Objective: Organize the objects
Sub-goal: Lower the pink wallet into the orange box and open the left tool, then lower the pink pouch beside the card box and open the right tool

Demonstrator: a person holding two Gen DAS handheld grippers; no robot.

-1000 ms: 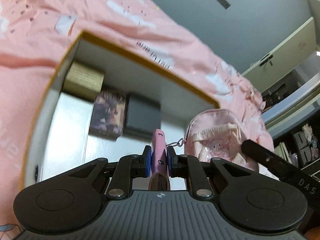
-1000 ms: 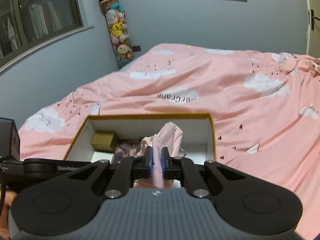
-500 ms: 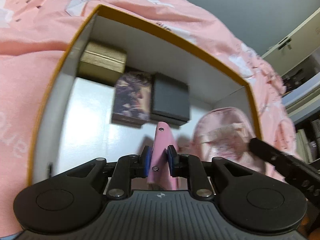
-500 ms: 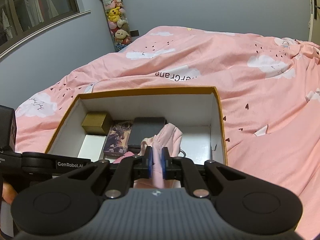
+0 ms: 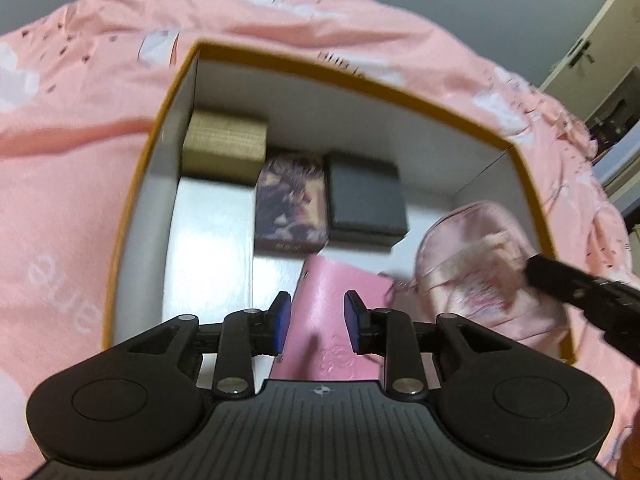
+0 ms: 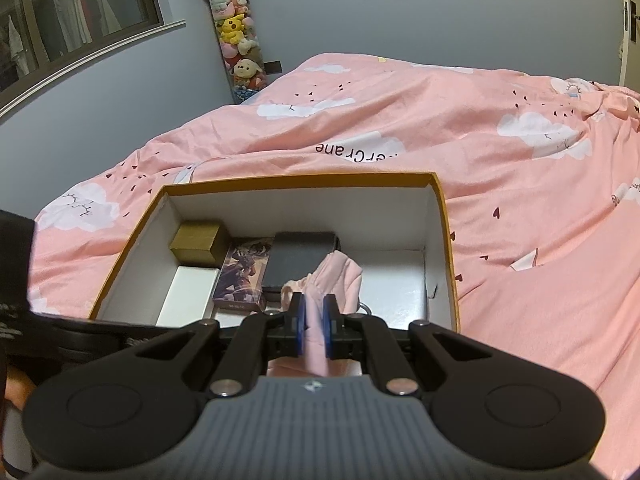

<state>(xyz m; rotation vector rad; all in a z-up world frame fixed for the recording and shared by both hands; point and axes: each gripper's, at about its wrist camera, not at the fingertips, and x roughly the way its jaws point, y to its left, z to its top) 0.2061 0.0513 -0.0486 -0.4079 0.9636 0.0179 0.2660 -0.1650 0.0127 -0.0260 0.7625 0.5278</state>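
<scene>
An open cardboard box (image 5: pixel 132 216) (image 6: pixel 444 216) with an orange rim lies on the pink bed. My left gripper (image 5: pixel 318 322) is open over the box's near side, and a flat pink wallet (image 5: pixel 336 320) lies on the floor between its spread fingers. My right gripper (image 6: pixel 314 326) is shut on a small pink backpack (image 6: pixel 340 276), which hangs inside the box at the right; it also shows in the left wrist view (image 5: pixel 472 276). A gold box (image 5: pixel 224 148), a picture card box (image 5: pixel 290 204) and a black case (image 5: pixel 366 196) sit along the far wall.
A white flat box (image 6: pixel 188 292) lies at the box's left side. The pink duvet (image 6: pixel 500 160) surrounds the box. A tube of plush toys (image 6: pixel 236 40) stands against the grey wall behind the bed.
My left gripper has opened and let go of the pink wallet, which now lies flat in the box. My right gripper has lowered the backpack further into the box.
</scene>
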